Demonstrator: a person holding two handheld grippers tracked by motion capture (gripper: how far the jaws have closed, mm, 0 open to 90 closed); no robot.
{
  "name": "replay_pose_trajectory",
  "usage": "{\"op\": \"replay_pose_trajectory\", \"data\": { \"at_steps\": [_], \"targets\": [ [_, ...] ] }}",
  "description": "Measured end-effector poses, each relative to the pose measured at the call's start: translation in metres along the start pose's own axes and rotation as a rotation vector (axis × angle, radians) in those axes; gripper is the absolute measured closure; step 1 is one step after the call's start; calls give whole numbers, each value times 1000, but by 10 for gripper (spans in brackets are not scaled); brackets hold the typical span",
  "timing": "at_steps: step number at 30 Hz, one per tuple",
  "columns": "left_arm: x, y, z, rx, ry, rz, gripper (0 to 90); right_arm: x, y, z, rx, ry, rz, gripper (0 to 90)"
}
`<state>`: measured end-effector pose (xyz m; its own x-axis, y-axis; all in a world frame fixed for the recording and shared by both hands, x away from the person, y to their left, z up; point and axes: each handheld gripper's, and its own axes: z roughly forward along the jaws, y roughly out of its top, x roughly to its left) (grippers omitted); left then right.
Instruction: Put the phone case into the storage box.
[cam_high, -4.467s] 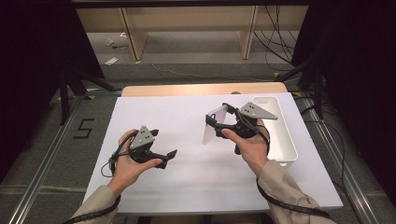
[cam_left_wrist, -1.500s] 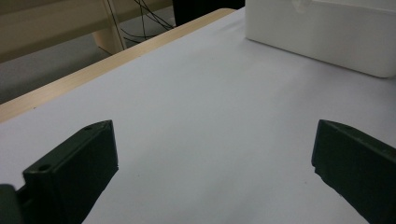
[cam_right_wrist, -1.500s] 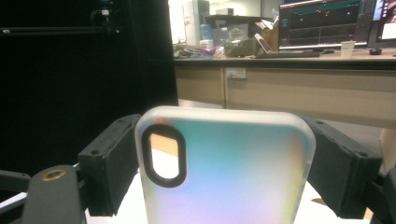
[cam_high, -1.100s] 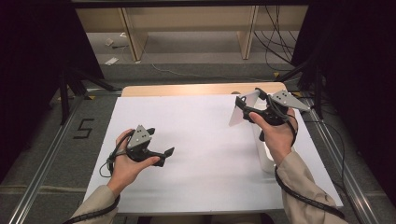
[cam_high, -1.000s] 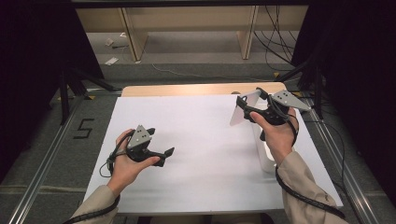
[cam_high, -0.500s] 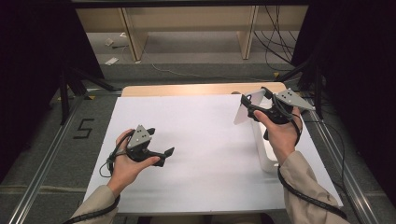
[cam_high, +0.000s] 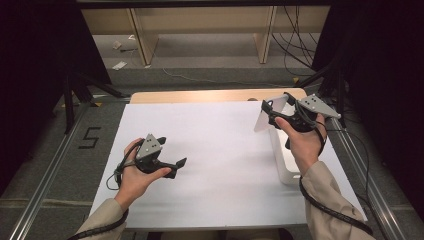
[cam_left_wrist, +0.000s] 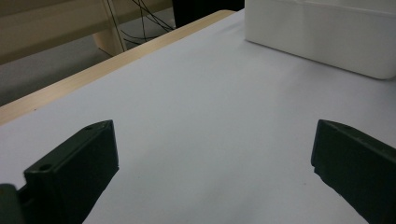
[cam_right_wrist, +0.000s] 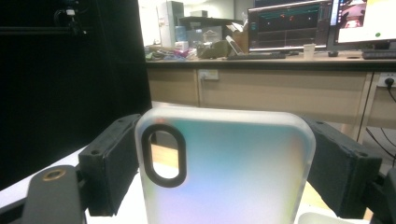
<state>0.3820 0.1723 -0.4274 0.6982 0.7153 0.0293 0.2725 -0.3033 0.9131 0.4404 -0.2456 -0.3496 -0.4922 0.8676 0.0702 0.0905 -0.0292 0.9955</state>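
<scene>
A: Starting left of the white tray (cam_high: 281, 165), what is the left hand-held gripper (cam_high: 176, 165) doing?

B: It is resting low on the white desk (cam_high: 215, 145), well apart from the tray, jaws spread wide with nothing between them. It is probably just waiting there, out of the way.

A: And the right hand-held gripper (cam_high: 268, 111)?

B: It is hovering over the tray's far end, clamping a frosted phone case (cam_right_wrist: 224, 168) by its two long edges. The case is standing upright, likely so it can go down into the tray.

A: Anything unclear?

B: The person's right hand (cam_high: 302, 142) is covering much of the tray, so its contents are hidden, and the case's lower end is cut off in the right gripper view.
</scene>
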Motion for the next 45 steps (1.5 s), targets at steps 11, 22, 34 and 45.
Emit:
{"op": "replay_pose_trajectory", "data": {
  "at_steps": [11,22,34,45],
  "targets": [
    [0,0,0,-1,0,0,1,-8,2,-3,-1,-28,2,185],
    [0,1,0,-5,4,4,1,-13,2,-6,2,-54,2,185],
    [0,0,-1,-7,4,-2,1,-20,1,-8,5,-81,2,185],
    [0,0,-1,-7,7,1,1,-24,1,-9,9,-103,3,185]
  ]
}}
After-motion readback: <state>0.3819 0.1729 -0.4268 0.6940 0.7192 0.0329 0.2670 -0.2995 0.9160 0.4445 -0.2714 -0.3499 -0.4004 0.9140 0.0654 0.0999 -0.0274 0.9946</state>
